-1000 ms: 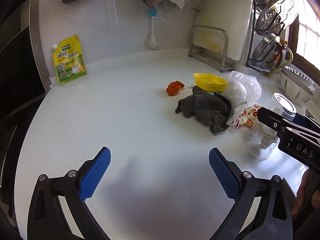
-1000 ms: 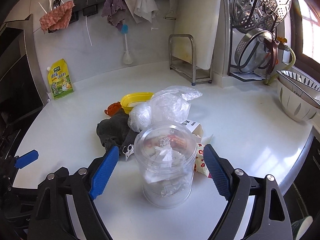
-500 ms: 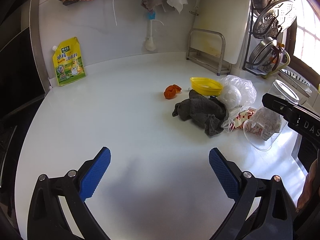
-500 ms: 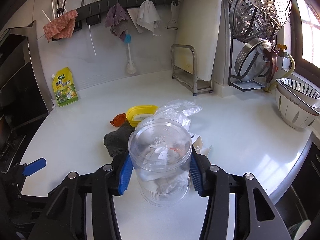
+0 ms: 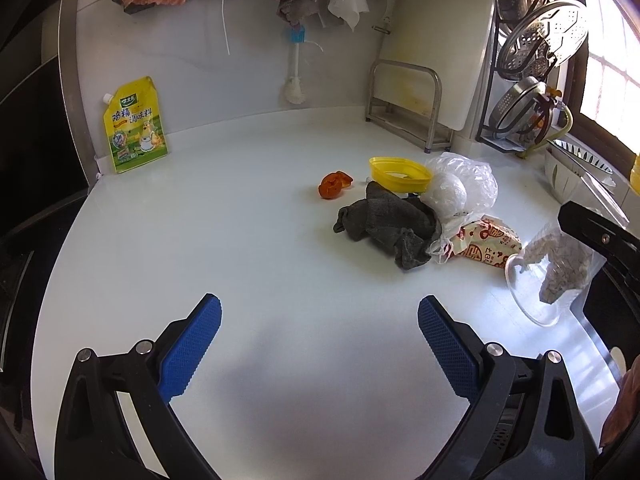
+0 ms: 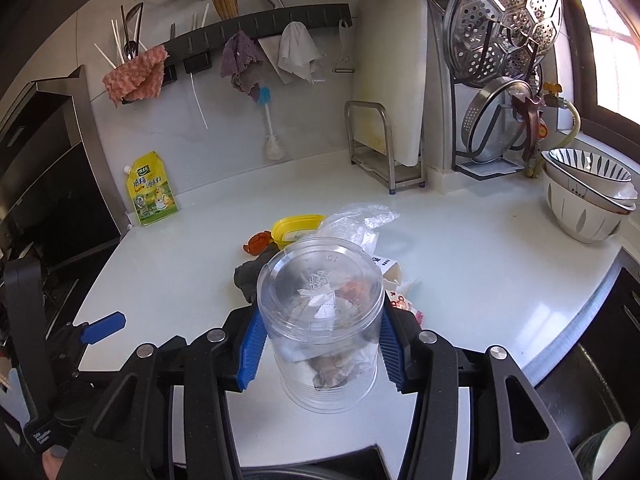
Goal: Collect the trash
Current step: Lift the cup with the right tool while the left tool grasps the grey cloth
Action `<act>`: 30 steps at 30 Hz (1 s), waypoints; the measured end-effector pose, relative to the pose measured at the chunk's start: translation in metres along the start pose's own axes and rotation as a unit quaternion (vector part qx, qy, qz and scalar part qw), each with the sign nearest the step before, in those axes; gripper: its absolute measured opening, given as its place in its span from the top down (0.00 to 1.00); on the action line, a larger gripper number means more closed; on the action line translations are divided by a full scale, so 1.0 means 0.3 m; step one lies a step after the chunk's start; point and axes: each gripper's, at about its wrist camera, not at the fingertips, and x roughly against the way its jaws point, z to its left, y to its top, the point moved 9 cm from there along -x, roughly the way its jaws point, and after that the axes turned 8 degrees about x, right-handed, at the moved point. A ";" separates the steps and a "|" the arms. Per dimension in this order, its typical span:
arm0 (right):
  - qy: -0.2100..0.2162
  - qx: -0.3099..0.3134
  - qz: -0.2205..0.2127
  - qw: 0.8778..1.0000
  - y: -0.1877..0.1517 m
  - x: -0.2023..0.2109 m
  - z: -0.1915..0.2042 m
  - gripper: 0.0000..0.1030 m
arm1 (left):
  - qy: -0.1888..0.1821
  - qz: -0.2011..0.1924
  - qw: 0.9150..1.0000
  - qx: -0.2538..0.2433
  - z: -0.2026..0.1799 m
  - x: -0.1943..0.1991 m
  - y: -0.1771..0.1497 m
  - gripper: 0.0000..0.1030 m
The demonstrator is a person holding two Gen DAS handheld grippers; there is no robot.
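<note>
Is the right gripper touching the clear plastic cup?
Touching. The right wrist view shows both blue pads of the right gripper pressed against the clear plastic cup.

Counter is bare across the left and middle, open lane up to the seasoning pouch. Trash cluster blocks the right-centre: grey rag, plastic bag, yellow lid. Bowls and cutting-board rack line the far right.

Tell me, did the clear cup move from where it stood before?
Yes. The clear cup has lifted off the white counter, tilted, away from the red-printed wrapper.
</note>
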 end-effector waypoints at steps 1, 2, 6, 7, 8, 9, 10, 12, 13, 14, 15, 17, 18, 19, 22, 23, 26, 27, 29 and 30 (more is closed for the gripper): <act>-0.005 -0.003 0.000 1.000 -0.012 0.009 -0.012 0.54 | -0.003 0.000 1.000 0.002 -0.004 -0.001 0.002 0.06; -0.010 -0.006 0.000 1.000 -0.024 0.017 -0.027 0.54 | -0.004 -0.001 1.000 0.003 -0.009 -0.003 0.004 0.06; -0.023 -0.031 0.000 0.999 -0.066 0.040 -0.098 0.54 | -0.015 0.003 1.000 0.009 -0.041 -0.029 0.014 0.06; -0.026 -0.036 -0.001 0.999 -0.075 0.045 -0.113 0.54 | -0.017 0.005 1.000 0.009 -0.051 -0.040 0.020 0.06; -0.029 -0.041 -0.002 0.999 -0.082 0.051 -0.129 0.54 | -0.018 0.006 1.000 0.010 -0.059 -0.052 0.025 0.06; -0.031 -0.044 -0.004 0.999 -0.087 0.056 -0.142 0.54 | -0.020 0.009 1.000 0.011 -0.069 -0.064 0.031 0.06; -0.033 -0.048 -0.006 0.998 -0.091 0.062 -0.155 0.54 | -0.024 0.011 1.000 0.012 -0.080 -0.077 0.039 0.06; -0.034 -0.054 -0.011 0.998 -0.099 0.073 -0.175 0.54 | -0.027 0.016 0.999 0.011 -0.099 -0.104 0.052 0.06; -0.035 -0.056 -0.013 0.998 -0.100 0.077 -0.181 0.54 | -0.024 0.017 1.000 0.009 -0.105 -0.118 0.060 0.06; -0.036 -0.056 -0.014 0.998 -0.103 0.080 -0.186 0.54 | -0.020 0.018 1.000 0.008 -0.106 -0.131 0.065 0.06; -0.038 -0.055 -0.016 0.998 -0.105 0.083 -0.189 0.54 | -0.015 0.019 1.000 0.010 -0.103 -0.144 0.073 0.06; -0.040 -0.051 -0.020 0.998 -0.104 0.085 -0.193 0.54 | -0.013 0.022 1.000 0.018 -0.096 -0.168 0.088 0.06; -0.039 -0.050 -0.021 0.998 -0.105 0.086 -0.194 0.54 | -0.013 0.025 0.999 0.022 -0.094 -0.179 0.096 0.06; -0.037 -0.050 -0.022 0.998 -0.105 0.086 -0.193 0.54 | -0.013 0.027 0.999 0.025 -0.091 -0.189 0.105 0.06; -0.030 -0.052 -0.026 0.998 -0.104 0.091 -0.197 0.54 | -0.022 0.036 0.999 0.032 -0.093 -0.219 0.122 0.06; -0.028 -0.054 -0.027 0.998 -0.104 0.093 -0.201 0.54 | -0.026 0.039 0.998 0.037 -0.094 -0.229 0.127 0.06; -0.022 -0.061 -0.032 0.997 -0.103 0.099 -0.208 0.53 | -0.027 0.045 0.998 0.047 -0.093 -0.264 0.139 0.06; -0.021 -0.062 -0.033 0.997 -0.102 0.101 -0.210 0.53 | -0.024 0.046 0.998 0.046 -0.096 -0.277 0.141 0.06; -0.016 -0.063 -0.035 0.997 -0.101 0.106 -0.206 0.53 | -0.017 0.049 0.998 0.040 -0.105 -0.305 0.147 0.06; -0.014 -0.062 -0.036 0.997 -0.099 0.108 -0.203 0.53 | -0.013 0.051 0.998 0.038 -0.109 -0.321 0.150 0.06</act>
